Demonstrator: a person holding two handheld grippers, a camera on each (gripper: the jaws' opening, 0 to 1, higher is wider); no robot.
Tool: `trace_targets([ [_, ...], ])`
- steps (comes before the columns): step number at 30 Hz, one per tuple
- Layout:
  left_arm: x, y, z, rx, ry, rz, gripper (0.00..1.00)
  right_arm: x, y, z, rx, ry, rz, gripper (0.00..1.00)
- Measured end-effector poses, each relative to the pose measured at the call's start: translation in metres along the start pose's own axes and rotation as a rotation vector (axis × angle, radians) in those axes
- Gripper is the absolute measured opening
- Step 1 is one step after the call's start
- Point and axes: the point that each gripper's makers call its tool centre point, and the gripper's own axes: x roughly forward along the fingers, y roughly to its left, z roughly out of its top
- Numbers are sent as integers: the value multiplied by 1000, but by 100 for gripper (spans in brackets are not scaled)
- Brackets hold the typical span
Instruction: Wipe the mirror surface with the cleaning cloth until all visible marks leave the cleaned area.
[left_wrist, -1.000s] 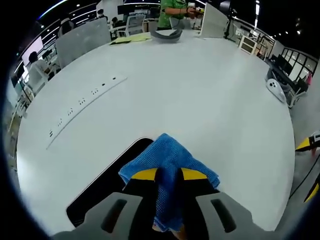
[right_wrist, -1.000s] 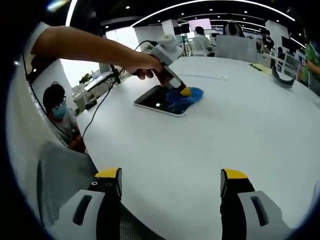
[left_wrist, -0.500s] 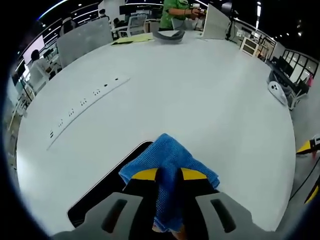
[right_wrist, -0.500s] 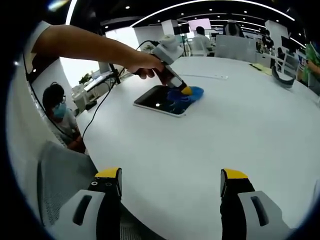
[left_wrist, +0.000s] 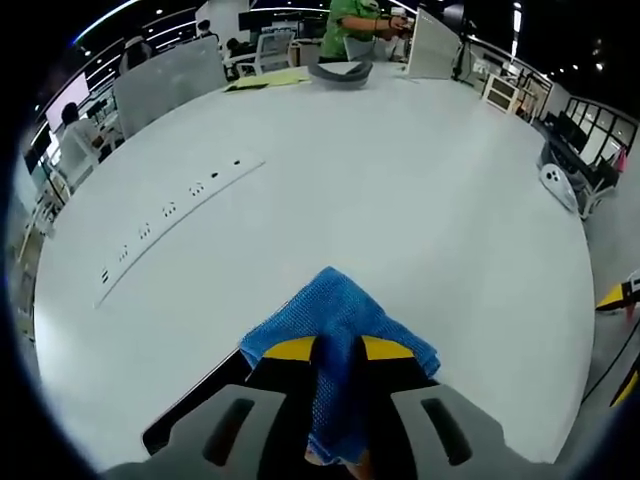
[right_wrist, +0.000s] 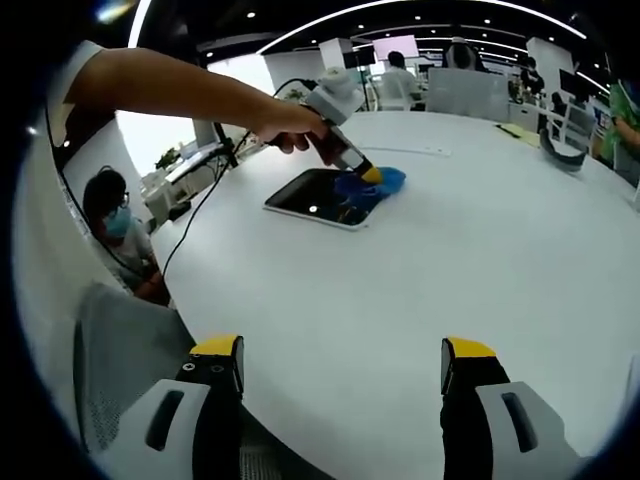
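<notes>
A blue cleaning cloth (left_wrist: 335, 325) is pinched between the yellow-tipped jaws of my left gripper (left_wrist: 338, 350), which is shut on it and presses it down at the far end of a flat dark mirror (left_wrist: 195, 400). In the right gripper view the same mirror (right_wrist: 315, 198) lies on the white table with the cloth (right_wrist: 372, 183) at its right end, and a person's hand (right_wrist: 290, 125) holds the left gripper (right_wrist: 368, 176) over it. My right gripper (right_wrist: 340, 360) hangs open above the table's near edge, well short of the mirror, with nothing between its jaws.
The round white table (left_wrist: 400, 190) has a row of sockets (left_wrist: 165, 210) to the left. A grey curved object (left_wrist: 337, 70) and yellow paper (left_wrist: 262, 78) lie at the far edge. A white device (left_wrist: 555, 180) is at right. People sit at desks (right_wrist: 118, 225) around.
My left gripper has slid the cloth along the mirror toward its far end, so less of the dark glass shows ahead of the cloth. The right gripper has held still.
</notes>
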Motion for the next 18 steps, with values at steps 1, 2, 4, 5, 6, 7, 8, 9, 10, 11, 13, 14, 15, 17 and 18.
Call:
trace_targets([
  [1, 0, 0, 0, 1, 0, 0, 15, 0, 0, 0, 1, -2, -1, 80],
  [2, 0, 1, 1, 2, -1, 1, 15, 0, -1, 1, 3, -4, -1, 80],
  [4, 1, 2, 2, 2, -1, 4, 15, 0, -1, 1, 3, -2, -2, 80],
  [5, 1, 2, 2, 12, 1, 5, 15, 0, -1, 0, 3, -2, -3, 80],
  [6, 1, 2, 2, 19, 1, 6, 15, 1, -1, 0, 5, 0, -1, 80],
  [7, 1, 2, 2, 18, 0, 6, 15, 1, -1, -1, 4, 1, -1, 80],
  [8, 1, 3, 3, 11, -3, 6, 15, 1, 0, -1, 3, 3, -1, 80],
  [9, 2, 3, 3, 11, -3, 6, 15, 1, 0, -1, 4, 3, -1, 80],
  [10, 2, 4, 3, 13, -3, 6, 15, 1, 0, -2, 5, 4, 0, 80],
  [11, 2, 4, 4, 15, -3, 6, 15, 1, 0, -2, 5, 3, 1, 80],
  [13, 3, 5, 5, 13, -2, 6, 15, 1, 0, -2, 4, 7, 1, 80],
  [14, 3, 6, 5, 13, -4, 7, 15, 1, 0, -2, 4, 7, 1, 80],
  [15, 3, 7, 6, 11, -5, 8, 15, 1, 0, -2, 5, 7, 0, 80],
  [17, 4, 8, 7, 14, -8, 11, 15, 1, -1, -2, 7, 7, -1, 80],
  [18, 4, 8, 7, 18, -9, 10, 15, 1, -1, -2, 7, 6, -2, 80],
])
